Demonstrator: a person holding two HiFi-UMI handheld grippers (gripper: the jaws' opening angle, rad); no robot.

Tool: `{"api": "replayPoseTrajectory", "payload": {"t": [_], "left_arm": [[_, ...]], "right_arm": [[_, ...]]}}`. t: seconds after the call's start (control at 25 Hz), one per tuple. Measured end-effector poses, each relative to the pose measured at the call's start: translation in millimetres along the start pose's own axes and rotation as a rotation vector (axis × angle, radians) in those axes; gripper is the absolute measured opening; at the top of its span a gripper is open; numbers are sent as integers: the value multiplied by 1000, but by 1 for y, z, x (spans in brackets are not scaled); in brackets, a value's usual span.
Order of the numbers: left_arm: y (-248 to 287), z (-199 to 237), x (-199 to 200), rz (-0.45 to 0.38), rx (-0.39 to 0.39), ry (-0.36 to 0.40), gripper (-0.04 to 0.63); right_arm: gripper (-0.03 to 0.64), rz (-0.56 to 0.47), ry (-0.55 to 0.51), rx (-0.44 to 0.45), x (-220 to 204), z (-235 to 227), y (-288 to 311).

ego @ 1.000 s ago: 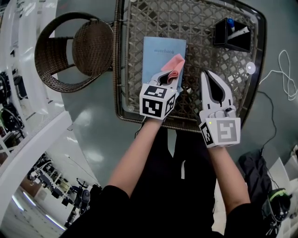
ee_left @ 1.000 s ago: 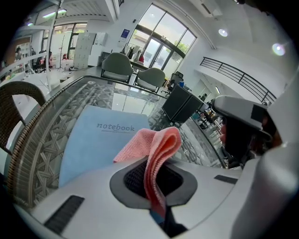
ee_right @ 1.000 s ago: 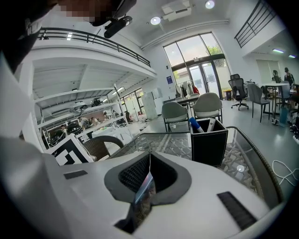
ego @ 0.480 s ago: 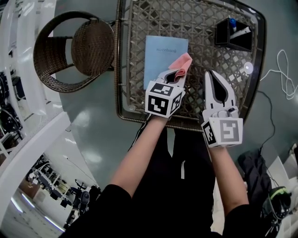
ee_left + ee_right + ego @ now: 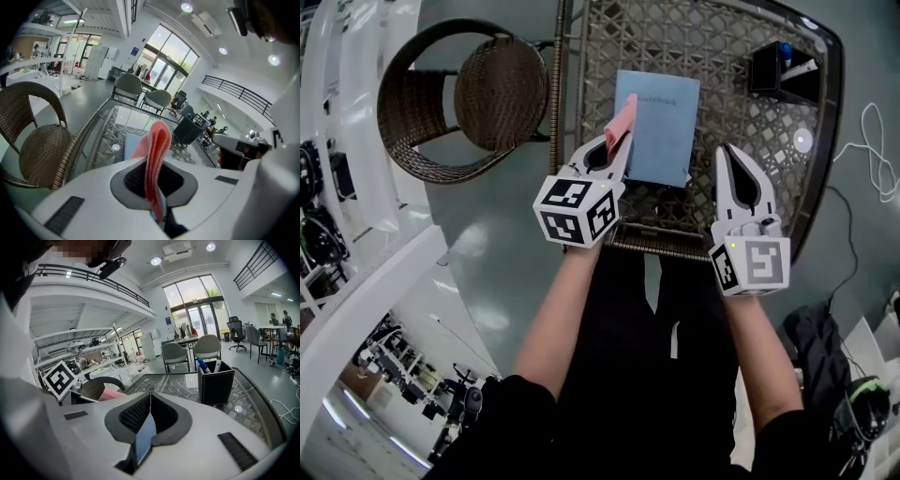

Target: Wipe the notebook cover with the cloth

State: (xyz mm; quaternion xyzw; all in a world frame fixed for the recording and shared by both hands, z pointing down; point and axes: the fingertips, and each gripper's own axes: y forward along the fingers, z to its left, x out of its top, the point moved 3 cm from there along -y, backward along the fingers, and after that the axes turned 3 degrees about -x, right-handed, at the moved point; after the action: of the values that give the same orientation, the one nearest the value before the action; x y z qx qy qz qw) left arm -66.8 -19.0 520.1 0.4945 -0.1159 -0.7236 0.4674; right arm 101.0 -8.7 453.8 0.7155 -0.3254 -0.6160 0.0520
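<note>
Your left claw (image 5: 612,145) grips the cloth (image 5: 624,122) at the notebook (image 5: 661,131) left edge. The cover lies rightward, and your right claw (image 5: 730,155) is closed and empty.

A wicker table (image 5: 722,37) with a glass top is seen from above, and a round wicker chair (image 5: 478,94) is set just beside its left edge. A black pen holder (image 5: 783,70) is stood at the table's far right corner, pens held in it, one of them blue-capped. A small white disc (image 5: 803,141) is spotted near it. A white cable (image 5: 866,131) is looped on the grey floor (image 5: 506,234) at the right. Grey office chairs (image 5: 176,355) are lined up beyond the table.
</note>
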Motion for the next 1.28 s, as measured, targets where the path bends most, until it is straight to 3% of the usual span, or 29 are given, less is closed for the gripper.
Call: {"api": "replayPoseTrajectory", "payload": {"t": [0.2, 0.52, 0.76, 1.28], "left_arm": [[-32, 22, -5, 28, 51, 30, 17], [-27, 31, -55, 158, 58, -43, 17], [-8, 28, -64, 150, 50, -54, 17], [7, 18, -64, 218, 75, -16, 17]], "right_arm": [[32, 15, -24, 24, 0, 22, 3], [32, 19, -29, 36, 6, 47, 9], [32, 31, -36, 36, 7, 44, 16], [32, 35, -36, 35, 5, 16, 22]]}}
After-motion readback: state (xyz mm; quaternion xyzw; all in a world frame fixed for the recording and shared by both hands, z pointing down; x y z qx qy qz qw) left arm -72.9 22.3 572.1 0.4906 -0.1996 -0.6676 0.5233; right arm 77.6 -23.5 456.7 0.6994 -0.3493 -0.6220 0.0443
